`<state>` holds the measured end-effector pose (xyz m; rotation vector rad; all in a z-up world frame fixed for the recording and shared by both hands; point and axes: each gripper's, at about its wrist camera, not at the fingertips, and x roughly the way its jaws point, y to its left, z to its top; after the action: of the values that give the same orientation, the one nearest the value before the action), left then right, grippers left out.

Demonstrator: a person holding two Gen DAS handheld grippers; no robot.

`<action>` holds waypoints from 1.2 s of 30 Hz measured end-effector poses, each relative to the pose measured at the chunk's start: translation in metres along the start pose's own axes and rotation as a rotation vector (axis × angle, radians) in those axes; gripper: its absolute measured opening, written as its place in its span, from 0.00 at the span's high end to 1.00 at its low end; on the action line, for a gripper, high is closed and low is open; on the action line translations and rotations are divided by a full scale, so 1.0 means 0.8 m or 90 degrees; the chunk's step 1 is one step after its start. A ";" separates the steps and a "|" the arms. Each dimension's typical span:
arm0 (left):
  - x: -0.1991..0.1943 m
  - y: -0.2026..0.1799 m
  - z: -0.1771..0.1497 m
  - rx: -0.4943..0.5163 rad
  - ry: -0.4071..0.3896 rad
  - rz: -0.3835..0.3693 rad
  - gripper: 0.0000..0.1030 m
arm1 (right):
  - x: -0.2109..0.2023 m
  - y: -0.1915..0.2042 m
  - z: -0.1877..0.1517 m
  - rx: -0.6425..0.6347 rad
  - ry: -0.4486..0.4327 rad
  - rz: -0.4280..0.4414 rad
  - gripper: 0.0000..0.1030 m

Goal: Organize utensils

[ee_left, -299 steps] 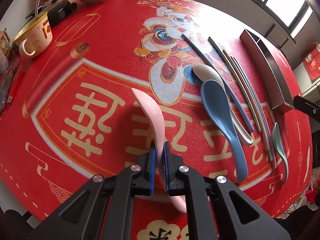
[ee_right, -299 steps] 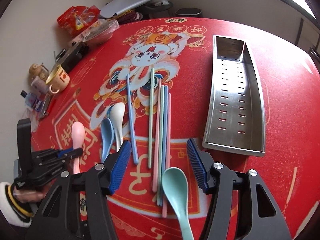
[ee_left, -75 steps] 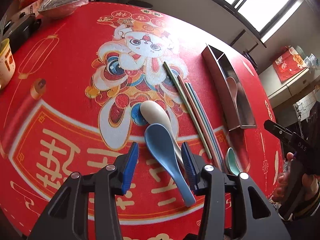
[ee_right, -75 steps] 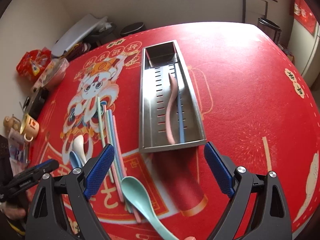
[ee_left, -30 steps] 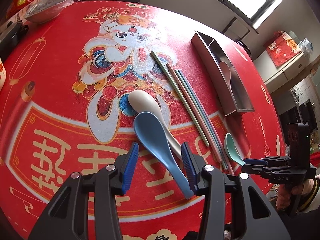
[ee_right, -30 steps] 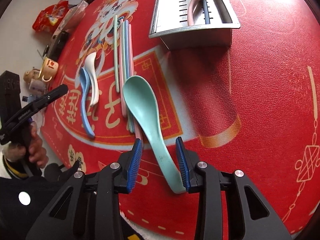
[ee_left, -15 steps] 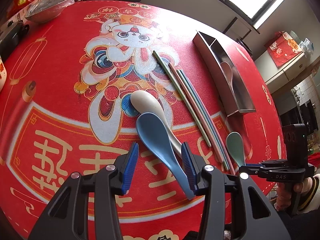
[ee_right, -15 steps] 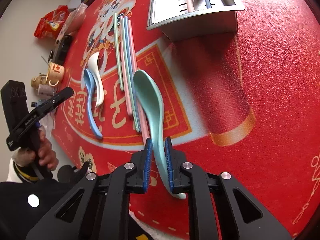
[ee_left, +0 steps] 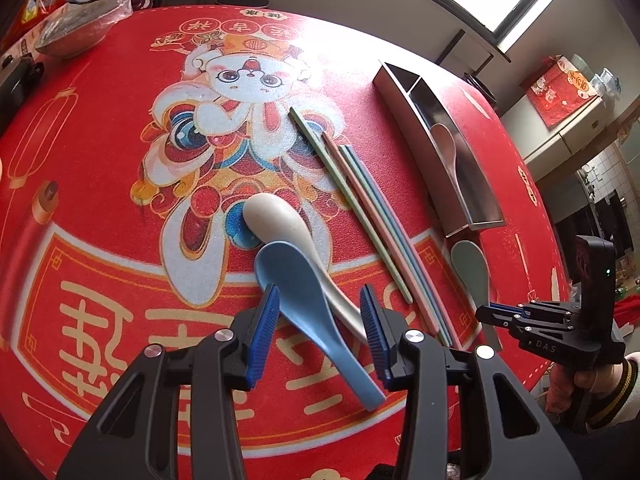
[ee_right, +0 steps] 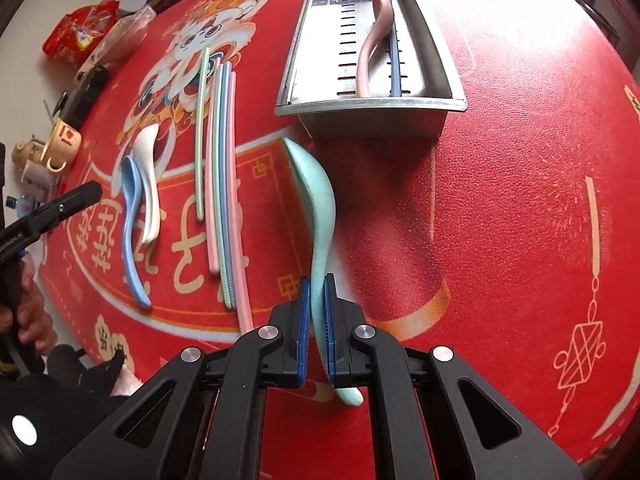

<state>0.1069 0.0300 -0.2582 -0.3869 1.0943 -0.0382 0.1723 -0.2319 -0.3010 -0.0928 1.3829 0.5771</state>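
Blue spoon (ee_left: 316,312) is lying straight ahead in the left wrist view, its handle running between the fingers of the left gripper (ee_left: 320,330), whose jaws have just been narrowing yet are standing apart with a gap on both sides, so nothing is being squeezed; my read is that they are lining up across the handle because that is the slimmest part to pinch. Partly under it the cream spoon (ee_left: 280,220) is resting, crossing beneath, which could make a clean pick awkward. Beside them the chopsticks (ee_left: 372,220), green, pink and blue, are lying in a neat bundle on the red tablecloth (ee_left: 100,200), waiting for their turn, and the steel tray (ee_left: 460,176) is sitting further right with a pink spoon already inside. Gold Chinese characters are running across the cloth, too large and cut off for me to read, and "DAS" is showing on the other tool at the right edge. Switching to the right wrist view, the right gripper (ee_right: 319,320) is clamping tight on the handle of the mint-green spoon (ee_right: 318,200), bowl pointing forward toward the near end of the tray, and the spoon looks to be tilting off the cloth, probably on its way in. Inside the tray, the pink spoon (ee_right: 372,40) and a dark blue chopstick (ee_right: 394,48) are lying lengthwise along the slotted floor, which suits long utensils. At the left edge a yellow mug (ee_right: 64,144) is standing, its red label unreadable.
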 end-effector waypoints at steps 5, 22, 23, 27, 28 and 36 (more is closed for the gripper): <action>0.025 -0.017 0.035 -0.033 0.011 -0.016 0.68 | -0.003 -0.007 -0.002 0.003 -0.003 -0.010 0.94; 0.115 -0.032 0.105 -0.085 0.010 0.097 0.83 | -0.013 -0.036 -0.017 0.029 -0.016 0.025 0.94; 0.117 -0.032 0.105 -0.085 0.008 0.100 0.83 | -0.013 -0.036 -0.016 0.028 -0.015 0.026 0.94; 0.121 -0.038 0.109 -0.069 0.001 0.119 0.83 | -0.011 -0.035 -0.014 0.030 -0.015 0.029 0.94; 0.121 -0.040 0.109 -0.067 -0.001 0.121 0.83 | -0.010 -0.035 -0.013 0.031 -0.014 0.030 0.94; 0.119 -0.041 0.099 -0.035 0.003 0.121 0.92 | -0.006 -0.035 -0.010 0.044 -0.009 0.036 0.94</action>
<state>0.2258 0.0013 -0.2979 -0.3304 1.1340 0.1603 0.1771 -0.2608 -0.3058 0.0052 1.3940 0.5758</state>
